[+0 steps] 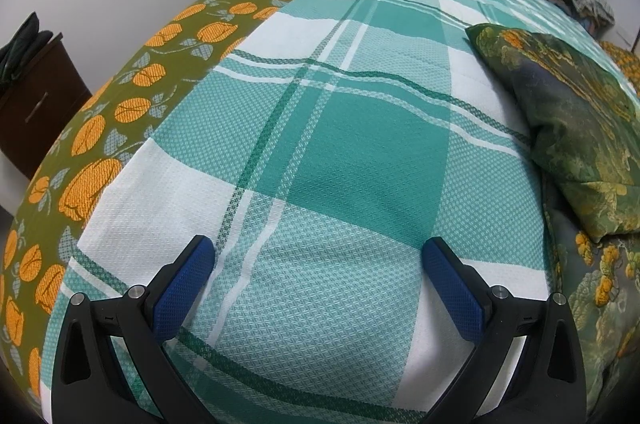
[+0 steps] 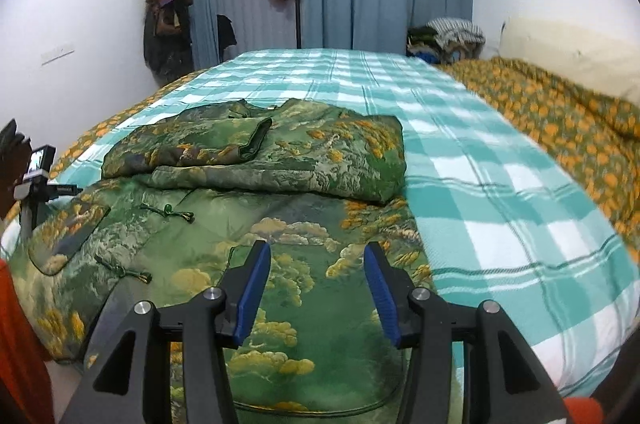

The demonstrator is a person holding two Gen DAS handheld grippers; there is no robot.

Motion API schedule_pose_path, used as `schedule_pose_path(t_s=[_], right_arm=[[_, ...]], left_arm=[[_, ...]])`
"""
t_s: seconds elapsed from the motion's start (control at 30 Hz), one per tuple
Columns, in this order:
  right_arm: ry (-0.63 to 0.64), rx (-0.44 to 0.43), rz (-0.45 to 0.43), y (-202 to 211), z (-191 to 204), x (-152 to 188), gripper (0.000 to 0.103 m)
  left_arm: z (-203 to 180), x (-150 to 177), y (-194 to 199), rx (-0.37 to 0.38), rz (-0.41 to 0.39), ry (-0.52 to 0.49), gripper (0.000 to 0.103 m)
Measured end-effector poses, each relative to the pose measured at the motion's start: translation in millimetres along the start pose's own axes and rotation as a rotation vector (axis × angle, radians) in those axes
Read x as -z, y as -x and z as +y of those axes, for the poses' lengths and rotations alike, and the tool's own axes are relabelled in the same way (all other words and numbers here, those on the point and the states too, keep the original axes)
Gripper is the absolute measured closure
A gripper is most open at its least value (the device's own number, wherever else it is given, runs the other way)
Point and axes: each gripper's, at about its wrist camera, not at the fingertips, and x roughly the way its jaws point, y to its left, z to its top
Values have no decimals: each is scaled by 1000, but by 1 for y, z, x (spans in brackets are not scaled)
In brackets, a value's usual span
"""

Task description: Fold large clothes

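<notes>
Both tongs apart, empty, over the bed

Left tongs (image 1: 318, 256) gaping above the checked blanket (image 1: 344, 128), right tongs (image 2: 318, 262) parted over the green printed garment (image 2: 280, 208), half folded near the bed's foot; probably soft, padded, bulky, best gripped at hem corners; near hem cut off, left edge blurred

**Even indoor light, strong fisheye bend in both wrist views**

Both views are lit softly and evenly, with no hard glare. Faint shadows fall on the checked blanket (image 1: 340, 152) toward 6 o'clock. Fisheye bending curves the bed upward and leaves black corners. In the right wrist view, the orange floral bedspread (image 2: 560, 128) at 3 o'clock is smeared by blur; the white wall (image 2: 80, 4) at 10 o'clock looks washed out.
</notes>
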Motion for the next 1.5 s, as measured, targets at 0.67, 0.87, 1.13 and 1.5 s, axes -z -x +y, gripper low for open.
schedule_pose_path(t_s=[0.67,0.87,1.13,1.5], right_arm=[[-72,19,16,-10,-12,3,53],[-57,3,39,-14,-6,5,53],[-101,13,52,-17,-14,7,53],[-137,35,63,-17,-23,10,53]], left_arm=[[0,0,0,-1,0,0,0],[0,0,0,-1,0,0,0],[0,1,0,-1,0,0,0],[0,1,0,-1,0,0,0]])
